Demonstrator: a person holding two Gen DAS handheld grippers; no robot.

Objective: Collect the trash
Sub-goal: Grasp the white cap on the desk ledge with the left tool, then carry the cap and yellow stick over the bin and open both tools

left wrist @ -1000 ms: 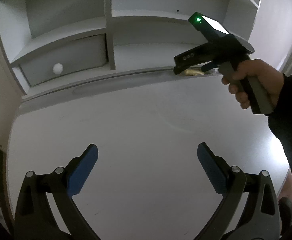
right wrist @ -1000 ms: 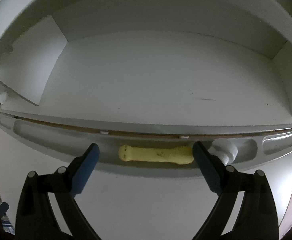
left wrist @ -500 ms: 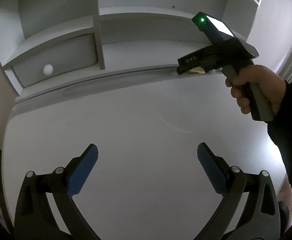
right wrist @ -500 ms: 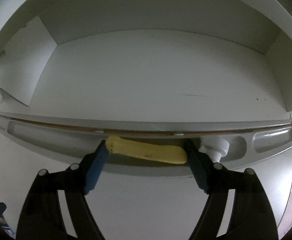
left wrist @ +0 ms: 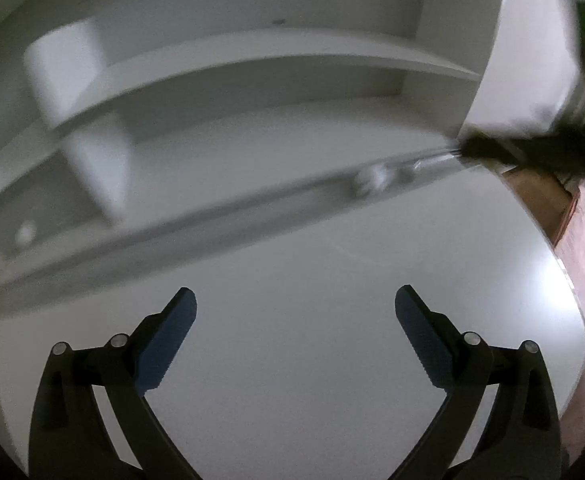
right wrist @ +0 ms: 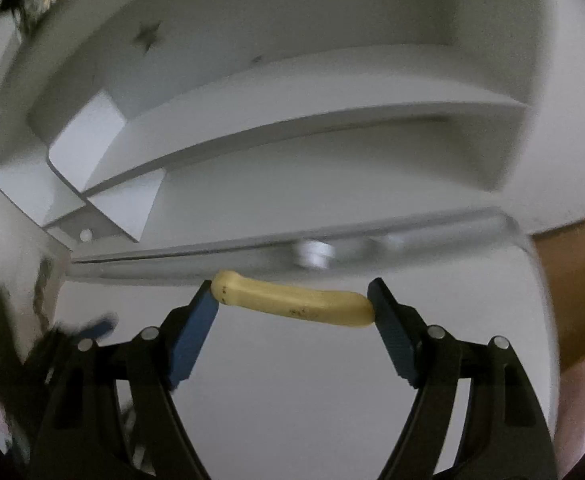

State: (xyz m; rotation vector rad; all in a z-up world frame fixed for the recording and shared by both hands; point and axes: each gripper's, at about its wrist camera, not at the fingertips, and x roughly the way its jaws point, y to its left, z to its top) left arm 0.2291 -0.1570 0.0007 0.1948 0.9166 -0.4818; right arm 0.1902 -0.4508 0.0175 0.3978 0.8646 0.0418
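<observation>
The right tongs (right wrist: 292, 306) now grip the banana (right wrist: 294, 304) end to end, a pad on each tip. A second ago it lay in the groove (right wrist: 252, 266) at the back of the desk (right wrist: 292, 380), between wide-open pads. The jaws closed on it half a second ago, and it now hangs clear above the desk, just in front of the groove. The pick looks done — what remains is carrying it to the trash, which is not in view. An end-to-end hold could let it slip. The left tongs (left wrist: 294, 308) hang empty and spread — nothing between them.
</observation>
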